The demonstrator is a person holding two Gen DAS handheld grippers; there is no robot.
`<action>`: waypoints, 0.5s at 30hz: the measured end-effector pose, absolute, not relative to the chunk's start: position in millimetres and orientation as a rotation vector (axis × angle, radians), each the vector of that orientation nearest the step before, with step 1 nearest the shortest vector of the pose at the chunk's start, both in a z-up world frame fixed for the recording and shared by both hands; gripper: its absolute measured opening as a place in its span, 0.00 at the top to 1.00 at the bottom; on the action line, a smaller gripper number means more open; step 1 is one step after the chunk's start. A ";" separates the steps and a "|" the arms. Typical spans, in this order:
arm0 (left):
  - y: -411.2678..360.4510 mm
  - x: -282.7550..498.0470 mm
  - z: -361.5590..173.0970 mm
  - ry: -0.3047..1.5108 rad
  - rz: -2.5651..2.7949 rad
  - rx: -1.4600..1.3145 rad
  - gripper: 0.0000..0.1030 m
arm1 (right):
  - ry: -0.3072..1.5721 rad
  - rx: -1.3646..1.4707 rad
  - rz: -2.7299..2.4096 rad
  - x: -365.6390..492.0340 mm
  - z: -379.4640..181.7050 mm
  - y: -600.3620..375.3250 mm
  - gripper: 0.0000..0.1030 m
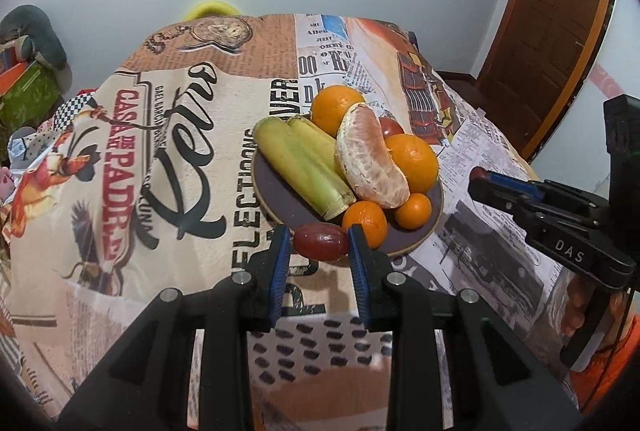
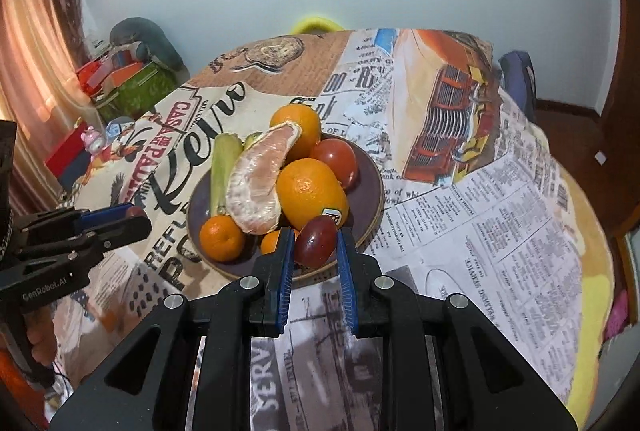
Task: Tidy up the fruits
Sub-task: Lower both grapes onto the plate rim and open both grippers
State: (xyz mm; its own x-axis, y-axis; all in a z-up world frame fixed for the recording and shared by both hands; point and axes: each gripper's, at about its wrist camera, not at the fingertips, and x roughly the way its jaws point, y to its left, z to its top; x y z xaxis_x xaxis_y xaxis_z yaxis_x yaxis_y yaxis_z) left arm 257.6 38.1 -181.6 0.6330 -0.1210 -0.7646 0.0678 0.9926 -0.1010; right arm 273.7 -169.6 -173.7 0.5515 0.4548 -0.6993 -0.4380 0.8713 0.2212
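1. Judging by the heap, most of the sorting looks done: the plate [image 1: 280, 201] on the table [image 1: 180, 135] already carries oranges [image 1: 412, 161], corn [image 1: 300, 167], a peeled segment [image 1: 368, 159] and a tomato [image 2: 336, 159].
2. Left to do, it seems, are two dark red fruits, each still carried in a gripper at the plate's near rim.
3. The left gripper [image 1: 320, 243] has its fingers clamped on one red fruit [image 1: 320, 241], in front of the near rim.
4. The right gripper [image 2: 316, 243] has its fingers clamped on the other red fruit [image 2: 318, 241], over the plate's near edge, just before the big orange.
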 end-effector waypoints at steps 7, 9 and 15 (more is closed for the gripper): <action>38.1 276.3 -196.5 0.907 -0.112 -0.071 0.72 | 0.872 0.034 0.534 285.9 -192.1 -164.1 0.81; 37.8 280.2 -199.5 0.913 -0.113 -0.074 0.72 | 0.882 0.041 0.534 289.6 -196.4 -164.1 0.81; 38.2 287.8 -204.4 0.916 -0.112 -0.088 0.72 | 0.897 0.065 0.547 294.6 -201.9 -165.9 0.81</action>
